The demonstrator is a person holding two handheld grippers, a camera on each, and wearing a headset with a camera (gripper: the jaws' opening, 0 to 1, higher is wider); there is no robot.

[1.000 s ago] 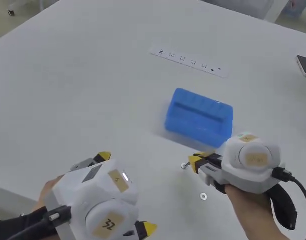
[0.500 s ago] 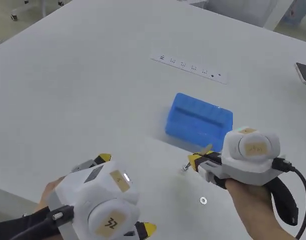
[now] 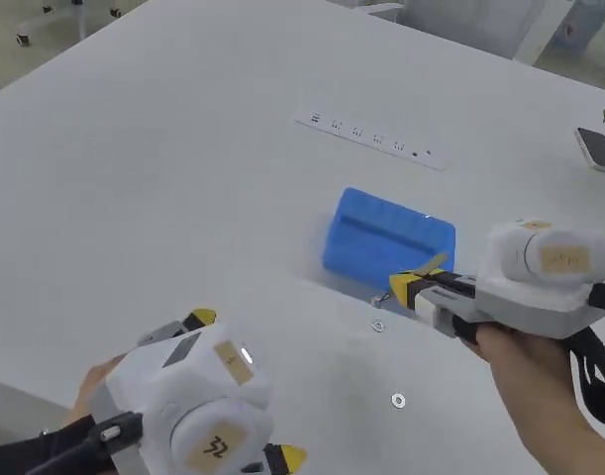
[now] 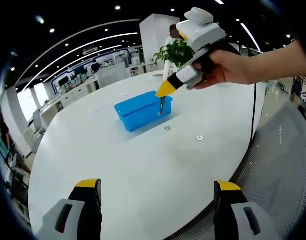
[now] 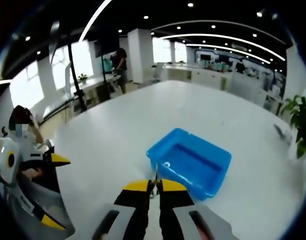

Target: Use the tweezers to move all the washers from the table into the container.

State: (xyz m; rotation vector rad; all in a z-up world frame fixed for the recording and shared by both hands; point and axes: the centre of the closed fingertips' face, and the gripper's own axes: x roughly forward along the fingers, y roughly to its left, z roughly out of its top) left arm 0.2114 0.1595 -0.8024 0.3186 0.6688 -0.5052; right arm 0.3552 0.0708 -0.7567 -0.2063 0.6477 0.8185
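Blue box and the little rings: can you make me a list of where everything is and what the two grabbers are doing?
container: blue, open on top, standing on the white table
right gripper: shut on the tweezers
tweezers tip: pointing down by the container's near wall; too small to tell if it holds anything
washers: two flat on the table, one near the container, one closer to the person
left gripper: open, holding nothing

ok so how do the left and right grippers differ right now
The left gripper has its jaws wide apart and holds nothing; the right gripper is shut on the tweezers. The left sits low near the table edge; the right is raised beside the blue container. Both have yellow-tipped jaws.
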